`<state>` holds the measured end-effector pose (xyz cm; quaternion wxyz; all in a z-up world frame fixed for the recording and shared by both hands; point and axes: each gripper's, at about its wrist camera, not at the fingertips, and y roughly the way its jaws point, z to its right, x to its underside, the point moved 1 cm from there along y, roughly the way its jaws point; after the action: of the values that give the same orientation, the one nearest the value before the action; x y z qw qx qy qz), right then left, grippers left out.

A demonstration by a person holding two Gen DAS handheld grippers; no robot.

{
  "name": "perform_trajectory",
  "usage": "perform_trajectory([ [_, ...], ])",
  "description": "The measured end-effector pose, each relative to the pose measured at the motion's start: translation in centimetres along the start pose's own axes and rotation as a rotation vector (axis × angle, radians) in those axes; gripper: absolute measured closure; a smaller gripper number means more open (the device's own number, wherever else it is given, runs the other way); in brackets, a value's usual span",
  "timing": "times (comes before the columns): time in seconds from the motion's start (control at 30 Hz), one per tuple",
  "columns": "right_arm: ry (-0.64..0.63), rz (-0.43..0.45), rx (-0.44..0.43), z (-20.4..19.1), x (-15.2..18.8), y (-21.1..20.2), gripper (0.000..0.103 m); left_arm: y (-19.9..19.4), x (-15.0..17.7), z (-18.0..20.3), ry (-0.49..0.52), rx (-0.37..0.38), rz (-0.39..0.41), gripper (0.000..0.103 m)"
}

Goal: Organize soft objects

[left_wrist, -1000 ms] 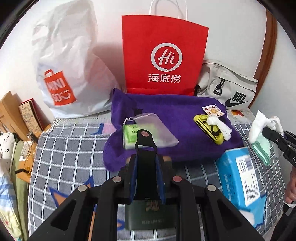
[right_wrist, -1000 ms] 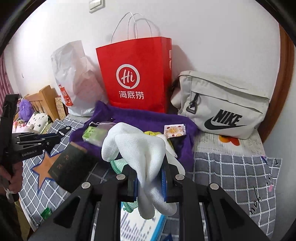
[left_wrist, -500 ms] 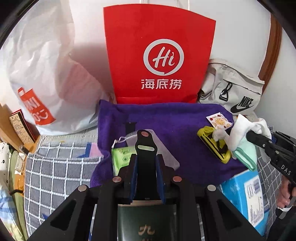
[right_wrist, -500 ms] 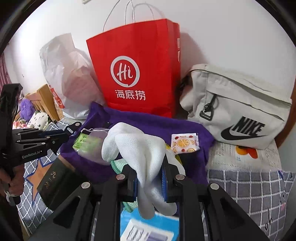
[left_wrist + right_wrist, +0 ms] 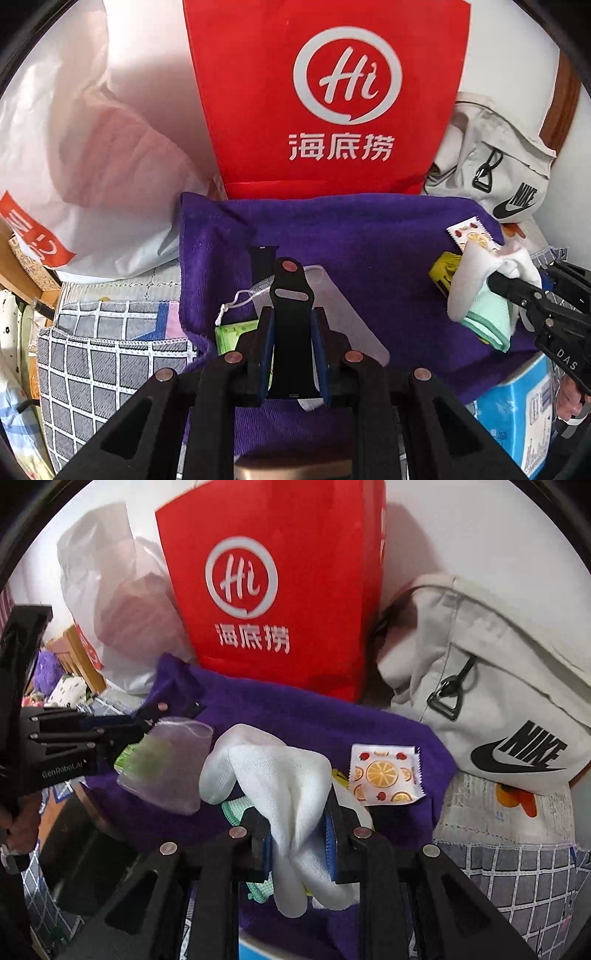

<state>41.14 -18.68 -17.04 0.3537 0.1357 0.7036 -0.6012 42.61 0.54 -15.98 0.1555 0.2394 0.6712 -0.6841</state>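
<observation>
My left gripper point(image 5: 292, 363) is shut on a black strap point(image 5: 291, 295) and holds it over the purple towel point(image 5: 362, 236), above a translucent pouch point(image 5: 343, 325) with a green packet. My right gripper point(image 5: 298, 840) is shut on a white sock point(image 5: 280, 775), with a mint green cloth point(image 5: 236, 810) under it, over the towel's point(image 5: 295, 716) right side. The sock and green cloth also show in the left wrist view point(image 5: 476, 288), beside a yellow item point(image 5: 441, 269) and an orange-print sachet point(image 5: 471, 234).
A red paper bag point(image 5: 332, 99) stands behind the towel, with a white plastic bag point(image 5: 92, 147) to its left and a grey Nike bag point(image 5: 491, 686) to its right. A blue box point(image 5: 517, 413) lies at front right. A checked bedcover point(image 5: 96, 362) lies beneath.
Both grippers have moved forward over the purple towel, toward the red bag, each still holding its item. The dark booklet under the left gripper has slid out of view.
</observation>
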Motion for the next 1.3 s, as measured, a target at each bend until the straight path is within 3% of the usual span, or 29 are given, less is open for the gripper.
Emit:
perform_trajectory([
  [0.3, -0.002, -0.075, 0.012, 0.2, 0.4, 2.2, 0.079, 2.2, -0.4, -0.2, 0.005, 0.014, -0.033, 0.083],
  [0.5, 0.001, -0.077, 0.019, 0.4, 0.4, 2.5, 0.076, 3.1, -0.3, -0.2, 0.007, 0.023, -0.057, 0.083],
  [0.67, -0.006, -0.074, 0.033, 0.4, 0.2, 2.4, 0.062, 3.3, -0.3, 0.1, 0.011, 0.018, -0.064, 0.082],
  [0.7, -0.006, -0.072, 0.038, 0.4, 0.2, 2.3, 0.058, 3.3, -0.3, 0.1, 0.009, 0.022, -0.071, 0.077],
  [0.73, -0.007, -0.068, 0.047, 0.4, 0.1, 2.1, 0.047, 3.5, -0.3, 0.3, 0.009, 0.023, -0.077, 0.072],
  [0.77, -0.008, -0.066, 0.053, 0.4, 0.1, 1.8, 0.039, 3.5, -0.3, 0.4, 0.008, 0.023, -0.082, 0.06],
  [0.8, -0.009, -0.052, 0.062, 0.4, 0.0, 1.5, 0.037, 3.4, -0.2, 0.5, 0.006, 0.015, -0.08, 0.048],
  [0.83, -0.013, -0.037, 0.07, 0.2, -0.1, 1.1, 0.035, 3.3, -0.2, 0.5, 0.002, -0.001, -0.073, 0.045],
  [0.97, -0.01, -0.018, 0.094, -0.2, 0.1, -0.4, 0.028, 2.5, 0.2, 0.5, -0.012, -0.023, -0.074, 0.044],
  [1.3, 0.046, 0.031, 0.119, -1.9, 1.4, -5.8, 0.025, -2.1, 2.3, 1.3, -0.031, -0.077, -0.046, 0.042],
])
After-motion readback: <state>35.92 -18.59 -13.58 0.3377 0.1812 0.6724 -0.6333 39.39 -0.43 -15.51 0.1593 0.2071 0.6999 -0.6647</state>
